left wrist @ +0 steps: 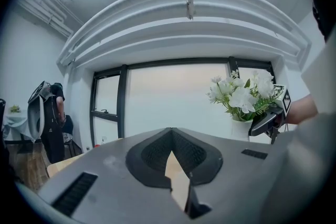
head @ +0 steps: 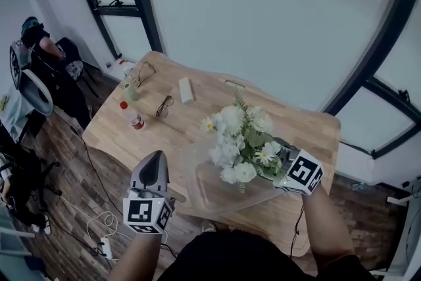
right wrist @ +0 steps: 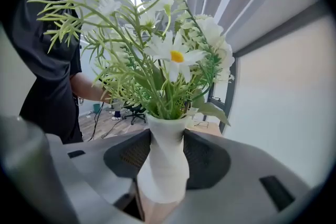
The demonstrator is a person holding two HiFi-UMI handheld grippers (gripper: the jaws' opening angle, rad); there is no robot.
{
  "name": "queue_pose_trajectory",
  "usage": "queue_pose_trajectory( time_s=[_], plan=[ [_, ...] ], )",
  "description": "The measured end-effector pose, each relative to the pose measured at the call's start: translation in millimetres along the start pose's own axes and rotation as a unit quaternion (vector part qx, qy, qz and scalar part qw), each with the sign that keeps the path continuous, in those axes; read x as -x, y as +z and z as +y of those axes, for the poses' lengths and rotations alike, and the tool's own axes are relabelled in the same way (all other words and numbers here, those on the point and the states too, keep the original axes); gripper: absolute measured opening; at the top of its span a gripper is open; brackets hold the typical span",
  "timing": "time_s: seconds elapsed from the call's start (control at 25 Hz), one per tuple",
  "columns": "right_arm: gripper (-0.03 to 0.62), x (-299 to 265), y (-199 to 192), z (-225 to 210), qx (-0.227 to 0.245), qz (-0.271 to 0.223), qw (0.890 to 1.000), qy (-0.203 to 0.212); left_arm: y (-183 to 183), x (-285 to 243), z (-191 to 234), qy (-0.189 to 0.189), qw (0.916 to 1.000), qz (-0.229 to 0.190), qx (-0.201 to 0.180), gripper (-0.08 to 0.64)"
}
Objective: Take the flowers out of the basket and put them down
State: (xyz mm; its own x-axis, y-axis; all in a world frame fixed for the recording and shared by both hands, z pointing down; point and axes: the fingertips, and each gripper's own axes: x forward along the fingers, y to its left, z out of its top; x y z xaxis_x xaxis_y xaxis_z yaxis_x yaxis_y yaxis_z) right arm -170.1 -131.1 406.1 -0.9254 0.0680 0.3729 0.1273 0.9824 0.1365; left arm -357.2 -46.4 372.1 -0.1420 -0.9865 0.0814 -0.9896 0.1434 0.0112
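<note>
The left gripper (head: 156, 158) is nearest, at the table's (head: 309, 135) near edge, with its jaws closed on nothing. The right gripper (head: 279, 171) clamps one white vase (right wrist: 167, 165), which stands upright with its flowers (head: 240, 138) pointing up, over the one clear basket (head: 204, 191) at the near edge. Toward the far left corner lie two bottles (head: 132, 115), two pairs of glasses (head: 164, 104) and one white block (head: 186, 90).

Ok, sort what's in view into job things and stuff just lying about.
Job: flowers in white vase, gripped by right hand-held gripper; see-through basket.
Lying about: red-capped bottle, green bottle, glasses, white box.
</note>
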Motion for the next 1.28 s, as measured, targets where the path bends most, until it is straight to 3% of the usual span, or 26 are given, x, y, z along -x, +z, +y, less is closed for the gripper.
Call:
queue_pose_trajectory(
  time_s=[0.72, 1.04, 1.28],
  plan=[
    [0.215, 81, 3, -29, -0.021, -0.016, 0.994, -0.111, 7, -47, -53, -0.085, 0.9963, -0.014, 0.006, 0.005],
    [0.215, 135, -9, -40, -0.035, -0.013, 0.982, -0.183, 13, -74, -100, -0.146, 0.9892, -0.016, -0.006, 0.005],
    [0.215, 199, -22, -39, -0.050, -0.012, 0.972, -0.229, 28, -88, -160, -0.187, 0.9820, -0.018, -0.014, 0.005]
  ],
)
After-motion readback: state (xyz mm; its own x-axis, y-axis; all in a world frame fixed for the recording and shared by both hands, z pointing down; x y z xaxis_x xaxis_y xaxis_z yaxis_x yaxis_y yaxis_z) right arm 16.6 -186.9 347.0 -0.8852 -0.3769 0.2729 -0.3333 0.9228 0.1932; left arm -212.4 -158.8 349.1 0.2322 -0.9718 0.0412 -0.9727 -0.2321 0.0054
